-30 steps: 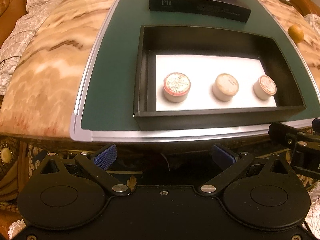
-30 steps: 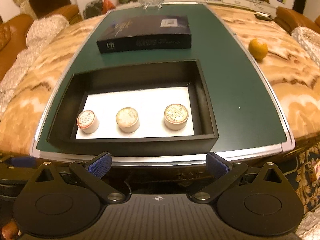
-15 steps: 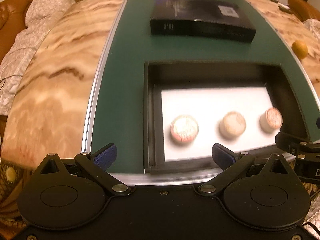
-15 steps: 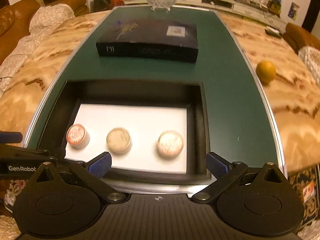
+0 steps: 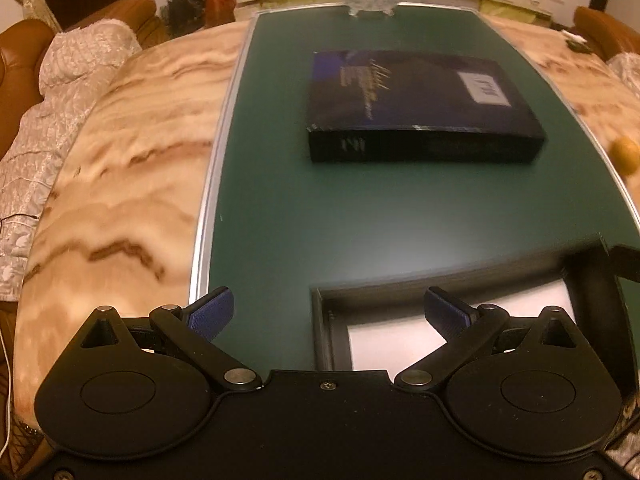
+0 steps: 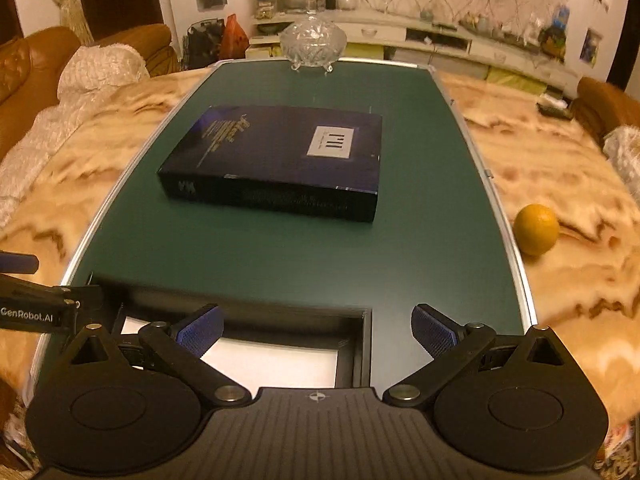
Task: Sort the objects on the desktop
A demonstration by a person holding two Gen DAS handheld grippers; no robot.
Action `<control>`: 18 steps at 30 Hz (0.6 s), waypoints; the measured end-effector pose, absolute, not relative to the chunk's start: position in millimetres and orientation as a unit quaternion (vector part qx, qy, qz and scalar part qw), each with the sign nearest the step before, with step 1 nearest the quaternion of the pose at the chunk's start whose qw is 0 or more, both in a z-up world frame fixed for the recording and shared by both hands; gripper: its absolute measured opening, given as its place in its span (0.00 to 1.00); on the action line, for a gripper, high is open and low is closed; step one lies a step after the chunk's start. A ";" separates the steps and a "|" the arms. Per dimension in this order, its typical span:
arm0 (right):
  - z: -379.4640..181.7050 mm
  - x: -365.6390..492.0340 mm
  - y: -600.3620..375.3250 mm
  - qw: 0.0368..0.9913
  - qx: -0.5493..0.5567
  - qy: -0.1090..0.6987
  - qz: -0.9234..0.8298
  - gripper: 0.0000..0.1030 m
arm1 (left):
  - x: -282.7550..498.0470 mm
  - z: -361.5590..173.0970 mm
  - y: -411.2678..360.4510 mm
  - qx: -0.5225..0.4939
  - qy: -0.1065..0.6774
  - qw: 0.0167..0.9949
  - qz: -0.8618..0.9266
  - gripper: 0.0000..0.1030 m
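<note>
Comparing the two wrist views against those taken a second before, I found that both grippers had advanced over the near edge of the green mat (image 6: 280,256). The open black tray (image 5: 320,320), wholly in view earlier, had dropped to the bottom of both frames. Its three small round tins, visible a second before on the white liner, had passed out of view beneath the rigs. I judged this an approach toward the closed dark box, presumably the tray's lid, with no sorting grasp yet made.

I noted the left gripper (image 5: 328,312) low in its frame, jaws wide apart and holding nothing, straddling the tray's left wall. The right gripper (image 6: 316,330) was likewise spread and empty, its left finger over the white liner (image 6: 280,364) and its right finger over bare mat. Both rigs were pitched forward along the mat. Part of the left rig showed at the lower left of the right wrist view.

Farther on, the dark box (image 6: 276,156) lay flat at mid-frame, untouched and well apart from both claws. An orange (image 6: 536,229) sat off the mat at right on the marble table (image 5: 120,160). A glass dish (image 6: 313,46) stood at the top centre, on the mat's far edge.
</note>
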State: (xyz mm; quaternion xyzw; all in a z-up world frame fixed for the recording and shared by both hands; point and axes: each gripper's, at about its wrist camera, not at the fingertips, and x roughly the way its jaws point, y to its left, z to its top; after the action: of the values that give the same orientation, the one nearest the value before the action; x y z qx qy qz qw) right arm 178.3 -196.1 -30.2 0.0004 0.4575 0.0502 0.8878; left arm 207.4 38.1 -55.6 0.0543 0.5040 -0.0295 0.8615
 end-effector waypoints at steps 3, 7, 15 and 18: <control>-34.3 206.9 -213.5 0.887 0.038 0.457 0.059 1.00 | 234.8 -61.1 43.5 0.044 0.507 0.860 -0.034 1.00; -45.4 241.0 -233.3 0.883 0.069 0.460 0.065 1.00 | 268.2 -67.9 43.8 0.045 0.505 0.861 -0.045 1.00; -67.7 306.1 -245.3 0.879 0.052 0.471 0.063 1.00 | 327.8 -84.2 35.9 0.044 0.508 0.858 -0.064 1.00; -75.3 322.8 -249.1 0.876 0.060 0.475 0.064 1.00 | 343.0 -88.6 34.1 0.040 0.505 0.860 -0.068 1.00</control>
State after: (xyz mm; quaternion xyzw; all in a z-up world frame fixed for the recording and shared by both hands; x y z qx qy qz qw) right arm 322.8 -249.1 -75.3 0.0604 0.4746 0.0641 0.8758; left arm 343.0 34.1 -88.6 0.0401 0.5049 -0.0676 0.8596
